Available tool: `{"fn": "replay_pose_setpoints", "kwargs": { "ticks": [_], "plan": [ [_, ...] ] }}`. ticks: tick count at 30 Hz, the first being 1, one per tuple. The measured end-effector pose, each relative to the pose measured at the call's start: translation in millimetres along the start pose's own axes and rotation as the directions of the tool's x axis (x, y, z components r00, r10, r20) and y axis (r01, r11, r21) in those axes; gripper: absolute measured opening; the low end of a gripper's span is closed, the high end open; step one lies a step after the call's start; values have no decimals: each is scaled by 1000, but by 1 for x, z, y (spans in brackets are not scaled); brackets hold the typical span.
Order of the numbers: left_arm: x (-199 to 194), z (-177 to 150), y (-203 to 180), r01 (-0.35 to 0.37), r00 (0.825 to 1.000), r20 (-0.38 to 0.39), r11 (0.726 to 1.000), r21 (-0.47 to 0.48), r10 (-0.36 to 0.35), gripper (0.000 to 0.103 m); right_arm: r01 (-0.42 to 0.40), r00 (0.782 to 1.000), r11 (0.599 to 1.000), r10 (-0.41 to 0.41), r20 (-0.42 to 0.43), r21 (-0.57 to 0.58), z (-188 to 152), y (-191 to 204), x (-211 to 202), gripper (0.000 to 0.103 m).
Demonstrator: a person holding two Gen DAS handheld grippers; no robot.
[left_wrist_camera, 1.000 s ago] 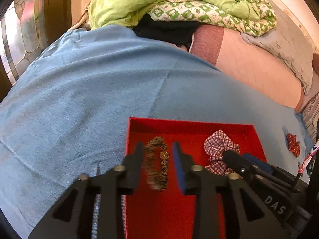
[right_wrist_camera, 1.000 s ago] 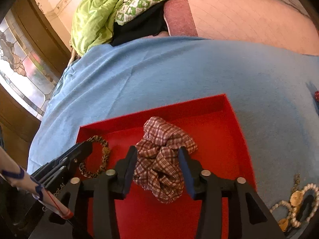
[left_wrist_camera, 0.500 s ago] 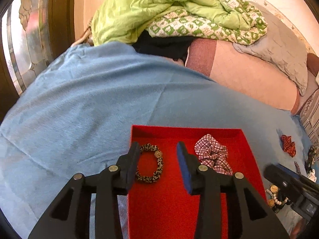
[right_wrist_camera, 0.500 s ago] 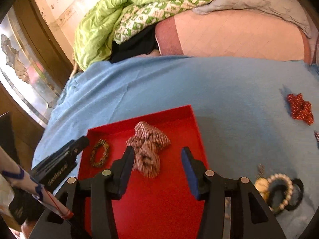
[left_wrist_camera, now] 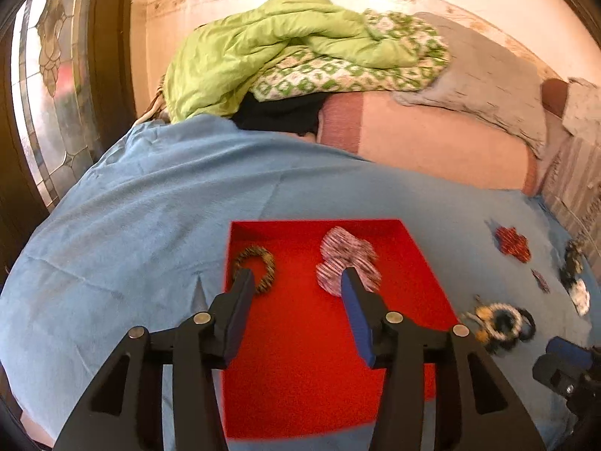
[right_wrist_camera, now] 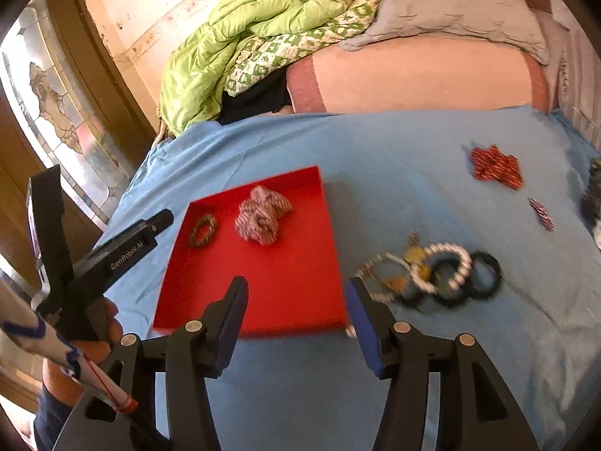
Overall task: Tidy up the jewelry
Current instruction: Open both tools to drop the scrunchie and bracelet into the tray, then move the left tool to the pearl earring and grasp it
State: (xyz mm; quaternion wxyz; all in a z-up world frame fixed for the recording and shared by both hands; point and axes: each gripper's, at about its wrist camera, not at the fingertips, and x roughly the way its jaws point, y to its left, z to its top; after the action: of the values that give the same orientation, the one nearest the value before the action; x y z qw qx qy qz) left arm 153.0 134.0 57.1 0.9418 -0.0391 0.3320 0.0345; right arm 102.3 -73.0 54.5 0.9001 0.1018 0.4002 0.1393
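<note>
Bedroom light falls on a bed spread with a blue sheet (right_wrist_camera: 375, 143), a green quilt (right_wrist_camera: 240, 49) heaped far behind the red tray (right_wrist_camera: 285, 293). That shallow tray sits on the sheet and looks stiff enough to lift by its rim. Inside it, toward the far wall, lie a checked scrunchie (right_wrist_camera: 263, 218) and, just left of it, a patterned bracelet (right_wrist_camera: 203, 229). To the right of the tray, close by its near corner, rests a tangle of beaded bracelets (right_wrist_camera: 439, 270); farther right are a red fabric piece (right_wrist_camera: 496, 167) and small bits I cannot make out. The bracelets look light, slippery and loose, so pinching across one ring's band seems safest. The left claw (left_wrist_camera: 296, 289) and right claw (right_wrist_camera: 296, 297) both stand apart and empty, their jaws having just widened.
</note>
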Motion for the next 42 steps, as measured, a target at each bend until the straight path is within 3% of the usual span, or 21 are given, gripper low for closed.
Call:
{"fn": "replay_pose_setpoints", "kwargs": {
  "ticks": [15, 23, 29, 36, 42],
  "plan": [
    [-36, -71, -81, 53, 997, -65, 972, 228, -39, 51, 53, 998, 995, -55, 22, 84, -36, -66, -42, 61],
    [-41, -92, -103, 106, 991, -111, 961, 254, -80, 51, 80, 996, 991, -84, 35, 107, -48, -96, -46, 61],
    [-52, -117, -103, 228, 968, -153, 952, 206, -198, 51, 74, 996, 985, -81, 39, 156, -55, -121, -46, 61],
    [-43, -131, -104, 288, 947, -194, 942, 172, -254, 51, 57, 998, 975, -63, 22, 215, -63, -144, -36, 61],
    [-27, -131, -134, 366, 921, -220, 906, 214, -320, 48, 20, 999, 971, -29, 31, 238, -61, -149, -34, 61]
  ]
}}
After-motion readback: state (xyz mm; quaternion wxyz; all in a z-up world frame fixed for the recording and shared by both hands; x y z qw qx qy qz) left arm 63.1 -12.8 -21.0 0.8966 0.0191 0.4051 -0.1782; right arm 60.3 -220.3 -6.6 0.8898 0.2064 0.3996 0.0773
